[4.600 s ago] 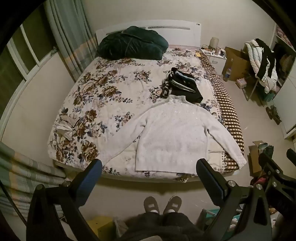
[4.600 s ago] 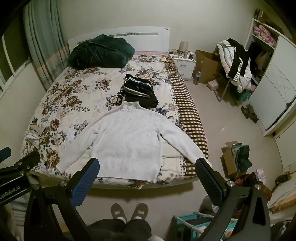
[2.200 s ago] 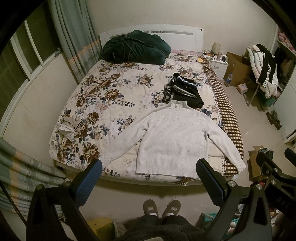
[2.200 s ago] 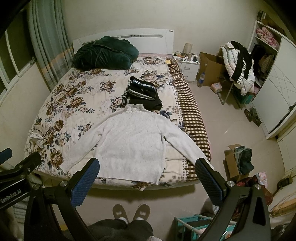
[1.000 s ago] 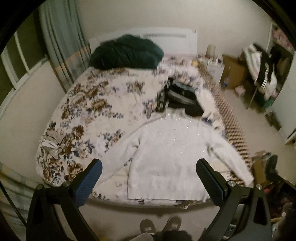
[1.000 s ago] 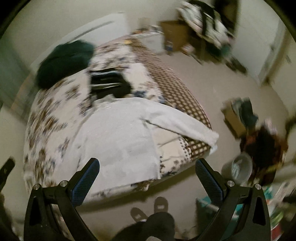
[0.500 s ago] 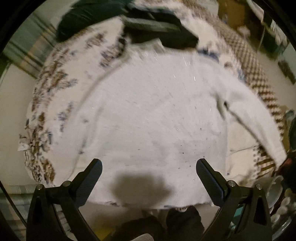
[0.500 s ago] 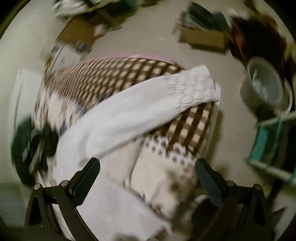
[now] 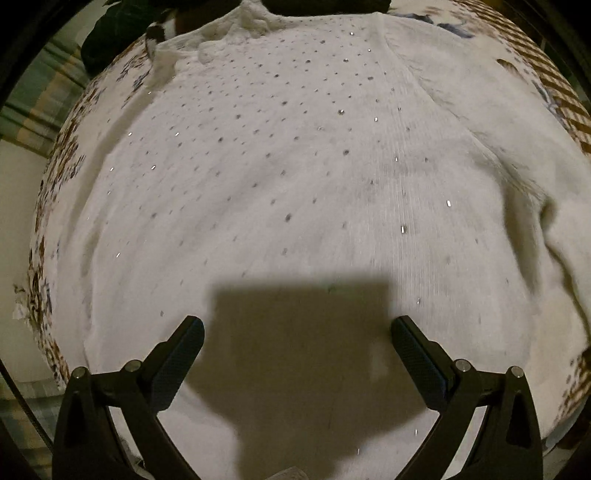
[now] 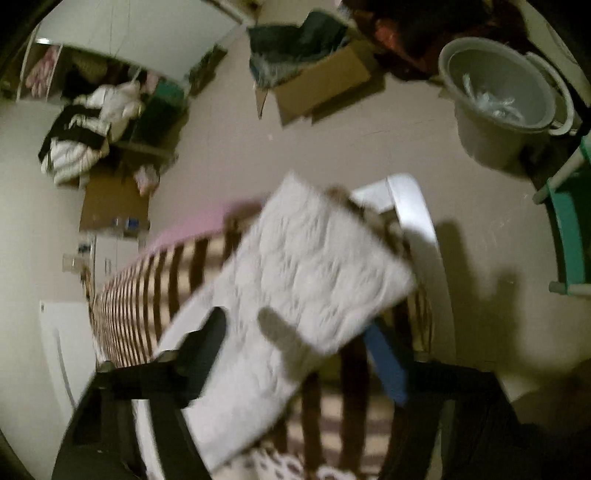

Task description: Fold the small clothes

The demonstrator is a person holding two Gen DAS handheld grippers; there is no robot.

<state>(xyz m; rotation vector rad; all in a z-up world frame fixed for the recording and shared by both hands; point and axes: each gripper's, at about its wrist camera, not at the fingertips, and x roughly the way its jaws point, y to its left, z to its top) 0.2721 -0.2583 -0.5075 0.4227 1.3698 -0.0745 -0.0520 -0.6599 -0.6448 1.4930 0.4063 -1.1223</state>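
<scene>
A white sweater with small sequins lies flat on the bed and fills the left wrist view. My left gripper is open and hovers just above the sweater's lower body, casting a square shadow on it. In the right wrist view the sweater's right sleeve cuff lies over the brown checked bed edge. My right gripper is open and straddles the sleeve close to the cuff; the view is blurred.
Dark folded clothes lie beyond the sweater's collar. On the floor past the bed corner stand a grey bucket, a cardboard box of clothes and a teal rack.
Both grippers dropped from a high view of the whole bed down close to the sweater. The left one went to its lower body, the right one swung out to the right sleeve cuff.
</scene>
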